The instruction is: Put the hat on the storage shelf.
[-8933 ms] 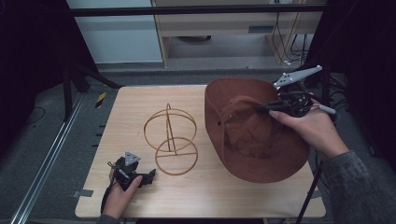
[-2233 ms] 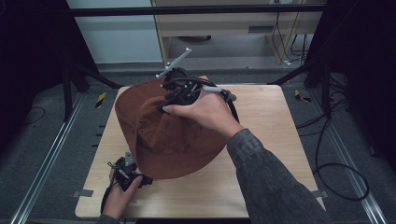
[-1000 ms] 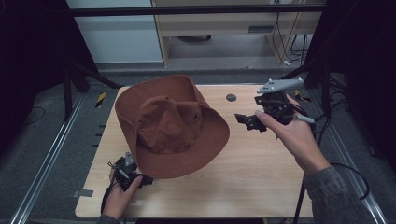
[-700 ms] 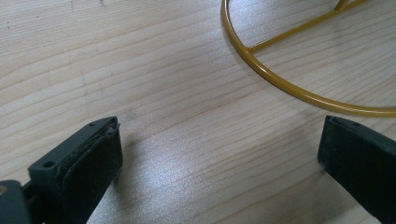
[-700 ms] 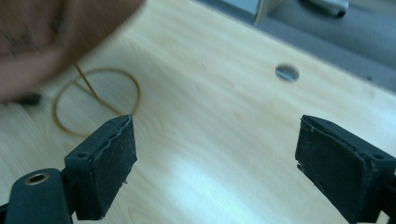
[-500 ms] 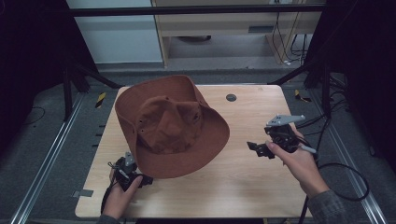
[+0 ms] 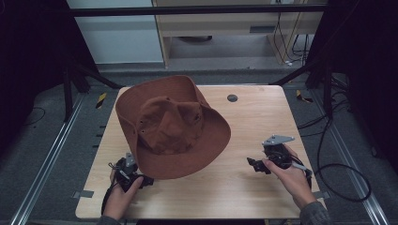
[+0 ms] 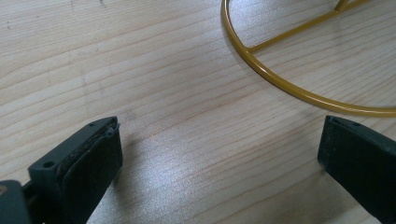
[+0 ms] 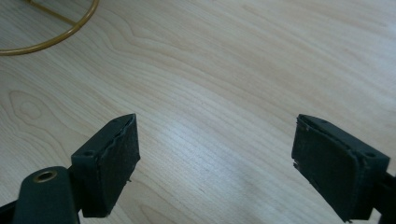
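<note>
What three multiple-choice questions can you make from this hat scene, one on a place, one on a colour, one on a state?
1. Where does the hat sit?
A. over the wire stand
B. flat at the table's right edge
C. on the floor

2. What colour is the stand's base ring?
A. blue
B. yellow
C. white

3. How is the right claw?
A. shut on the hat
B. shut, empty
C. open, empty

Answers:
1. A, the hat stands raised left of centre, with the ring seen under it from the left gripper view.
2. B, both gripper views show a yellow ring.
3. C, its jaws stand wide over bare table.
</note>
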`<state>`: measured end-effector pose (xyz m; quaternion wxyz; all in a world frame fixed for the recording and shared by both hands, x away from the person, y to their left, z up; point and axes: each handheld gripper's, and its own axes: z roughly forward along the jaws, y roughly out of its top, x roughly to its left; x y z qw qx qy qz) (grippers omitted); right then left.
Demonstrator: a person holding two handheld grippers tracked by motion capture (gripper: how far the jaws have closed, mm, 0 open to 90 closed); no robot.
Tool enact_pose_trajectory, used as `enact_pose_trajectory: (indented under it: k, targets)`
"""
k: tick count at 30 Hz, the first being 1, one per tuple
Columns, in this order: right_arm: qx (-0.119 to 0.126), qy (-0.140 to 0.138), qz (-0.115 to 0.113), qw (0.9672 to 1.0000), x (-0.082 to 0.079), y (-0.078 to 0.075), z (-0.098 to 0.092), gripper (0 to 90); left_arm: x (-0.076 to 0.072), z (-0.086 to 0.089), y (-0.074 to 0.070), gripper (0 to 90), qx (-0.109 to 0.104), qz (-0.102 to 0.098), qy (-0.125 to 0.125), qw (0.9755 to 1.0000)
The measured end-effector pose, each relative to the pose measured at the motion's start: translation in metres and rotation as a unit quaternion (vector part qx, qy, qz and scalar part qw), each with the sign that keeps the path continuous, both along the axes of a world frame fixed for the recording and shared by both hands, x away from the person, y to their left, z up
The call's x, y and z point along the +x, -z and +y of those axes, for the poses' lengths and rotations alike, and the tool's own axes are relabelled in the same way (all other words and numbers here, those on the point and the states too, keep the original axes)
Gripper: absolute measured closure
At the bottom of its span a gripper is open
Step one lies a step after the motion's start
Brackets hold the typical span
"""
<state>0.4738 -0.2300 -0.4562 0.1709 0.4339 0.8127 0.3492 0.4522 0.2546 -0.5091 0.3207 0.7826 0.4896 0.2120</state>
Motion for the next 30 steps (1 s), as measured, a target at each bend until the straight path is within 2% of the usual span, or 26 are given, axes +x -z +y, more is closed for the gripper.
enact_pose_trajectory:
  k: [4,11,21,26,30]
  targets:
    - [0.007,0.000,0.002,1.0000,0.000,0.013,0.001,14.9,0.000,0.000,0.000,0.0,0.000,0.000,0.000,1.0000]
    - [0.029,0.015,0.013,0.9994,0.003,0.032,0.005,14.5,0.000,0.000,0.000,0.0,0.000,0.000,0.000,1.0000]
    - [0.036,0.035,0.028,0.9984,0.009,0.044,0.012,13.7,0.000,0.000,0.000,0.0,0.000,0.000,0.000,1.0000]
    - [0.036,0.042,0.017,0.9983,0.009,0.049,0.013,13.2,0.000,0.000,0.000,0.0,0.002,0.002,0.002,1.0000]
    - [0.020,0.043,0.000,0.9989,0.008,0.051,0.016,13.0,0.000,0.000,0.000,0.0,0.000,0.000,0.000,1.0000]
